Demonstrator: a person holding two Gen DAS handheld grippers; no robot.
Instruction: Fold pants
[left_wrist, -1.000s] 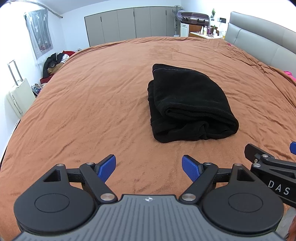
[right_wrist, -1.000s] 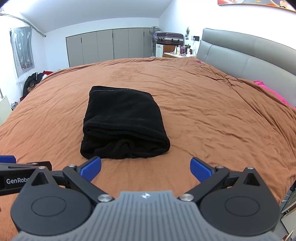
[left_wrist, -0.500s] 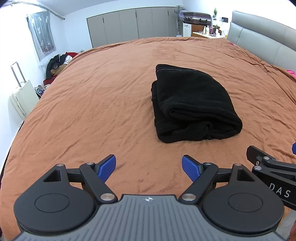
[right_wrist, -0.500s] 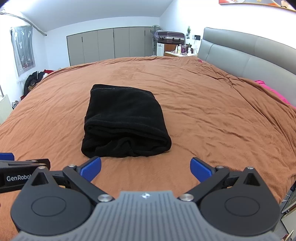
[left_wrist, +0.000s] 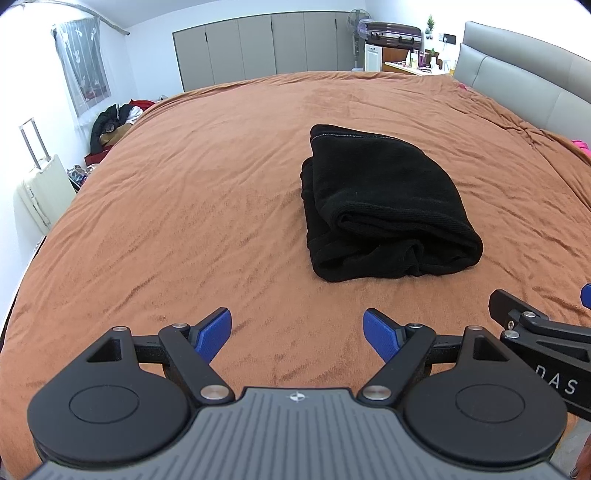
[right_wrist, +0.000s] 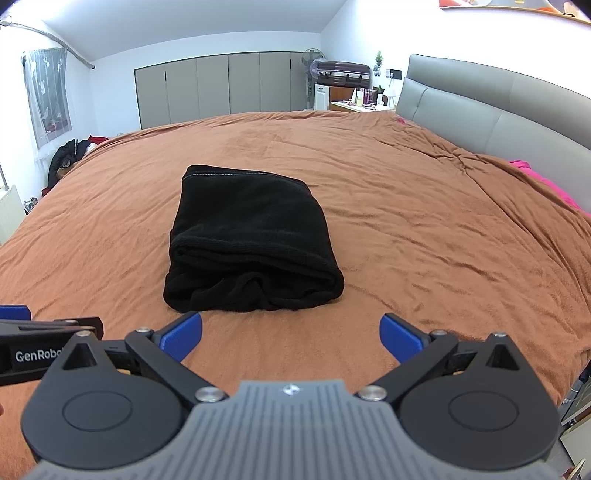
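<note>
The black pants (left_wrist: 384, 206) lie folded into a thick rectangular bundle on the brown bed cover (left_wrist: 207, 206). They also show in the right wrist view (right_wrist: 251, 243), with the bed cover (right_wrist: 424, 221) around them. My left gripper (left_wrist: 297, 334) is open and empty, near the front edge of the bed, to the left of and short of the bundle. My right gripper (right_wrist: 290, 335) is open and empty, just short of the bundle's near folded edge. Each gripper shows at the edge of the other's view.
A grey padded headboard (right_wrist: 498, 114) runs along the right side of the bed. A pink cloth (right_wrist: 546, 181) lies by it. A white suitcase (left_wrist: 44, 192) and a pile of clothes (left_wrist: 114, 122) sit on the floor at left. Wardrobe doors (left_wrist: 266, 44) line the far wall.
Both grippers have drawn back slightly from the folded pants and stayed open. The pants have not moved.
</note>
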